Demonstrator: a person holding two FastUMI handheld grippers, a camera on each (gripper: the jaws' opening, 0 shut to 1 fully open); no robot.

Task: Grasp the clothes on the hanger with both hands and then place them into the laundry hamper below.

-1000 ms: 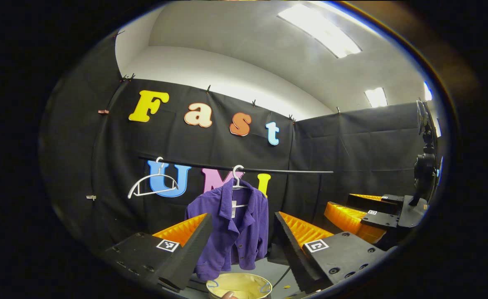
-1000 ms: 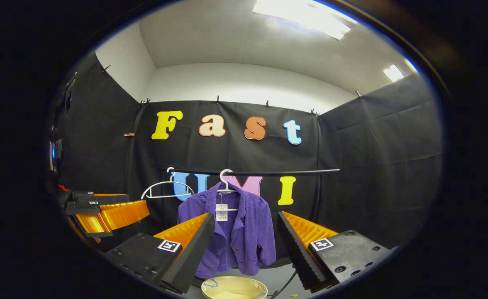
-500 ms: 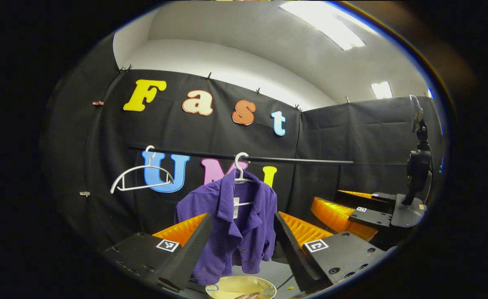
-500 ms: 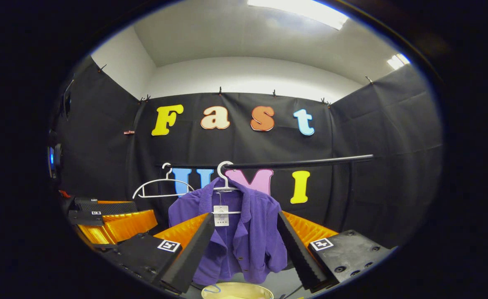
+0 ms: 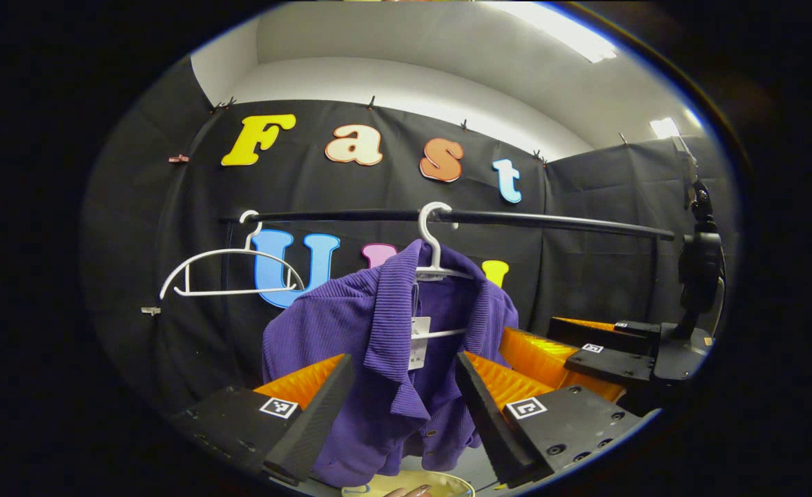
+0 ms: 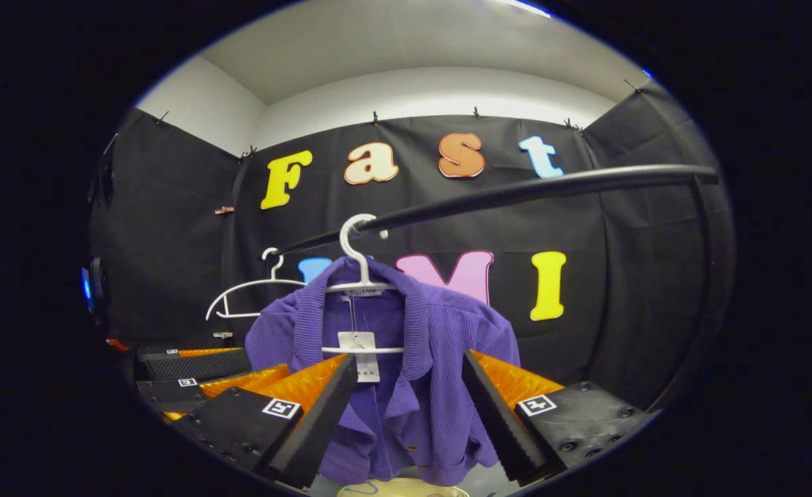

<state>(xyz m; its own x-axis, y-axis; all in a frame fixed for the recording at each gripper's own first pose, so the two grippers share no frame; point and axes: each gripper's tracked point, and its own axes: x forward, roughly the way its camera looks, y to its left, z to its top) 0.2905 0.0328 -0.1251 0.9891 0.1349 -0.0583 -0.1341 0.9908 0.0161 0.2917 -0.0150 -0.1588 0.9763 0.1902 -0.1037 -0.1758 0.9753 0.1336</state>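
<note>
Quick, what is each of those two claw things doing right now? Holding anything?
Left gripper: open, holding nothing; the purple shirt hangs between its fingers, ungrasped.
Right gripper: open, holding nothing, shirt likewise ungrasped.

My booth is evenly lit by ceiling light panels (image 5: 575, 40), which glare white. Fisheye distortion bows the hanging rail (image 6: 516, 195) and edges. The purple jacket (image 6: 413, 359) reads sharp, with little shadow.
</note>
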